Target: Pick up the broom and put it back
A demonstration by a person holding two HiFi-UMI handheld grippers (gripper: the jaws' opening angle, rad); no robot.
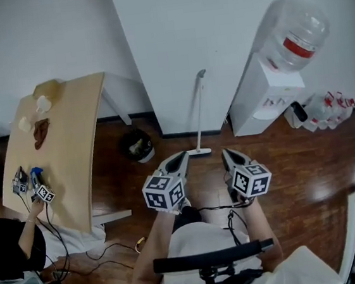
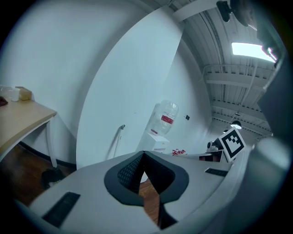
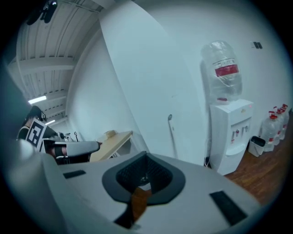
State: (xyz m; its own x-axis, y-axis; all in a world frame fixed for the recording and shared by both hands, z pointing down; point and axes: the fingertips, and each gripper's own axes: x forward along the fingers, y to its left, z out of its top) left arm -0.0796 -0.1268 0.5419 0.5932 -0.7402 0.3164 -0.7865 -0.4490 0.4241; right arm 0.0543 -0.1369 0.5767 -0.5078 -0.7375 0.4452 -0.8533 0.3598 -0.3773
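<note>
**Jaws pressed together, broom leaning well ahead**

The jaws of both grippers are pressed together with nothing between them: the left gripper (image 1: pixel 182 155) and the right gripper (image 1: pixel 227 154) are held side by side low in front of the person, tips pointing at the broom (image 1: pixel 198 111). Both gripper views show the same thing, the dark pads meeting at the tip and only wooden floor (image 1: pixel 308 174) showing through the slit below.

The first risk is arriving with the jaws closed. The broom stands apart from both grippers, so they must spread before they reach it. Closed tips would only push the thin handle.

The broom itself invites the next risk. Its head rests on the floor and its handle leans on the white wall panel (image 1: pixel 172 37), apparently held by nothing else. A sideways nudge could slide the top along the panel and tip the broom over. To the left it would fall toward the dark waste bin (image 1: pixel 138 146), to the right toward the water dispenser (image 1: pixel 262 95).

A round, slim handle may also twist in a two-pad pinch. Gripped far from its balance point, the head would probably swing down.

Once lifted, the long handle could sweep into the dispenser's bottle (image 1: pixel 297 31) or the wooden counter (image 1: pixel 68 134) on the far left.
</note>
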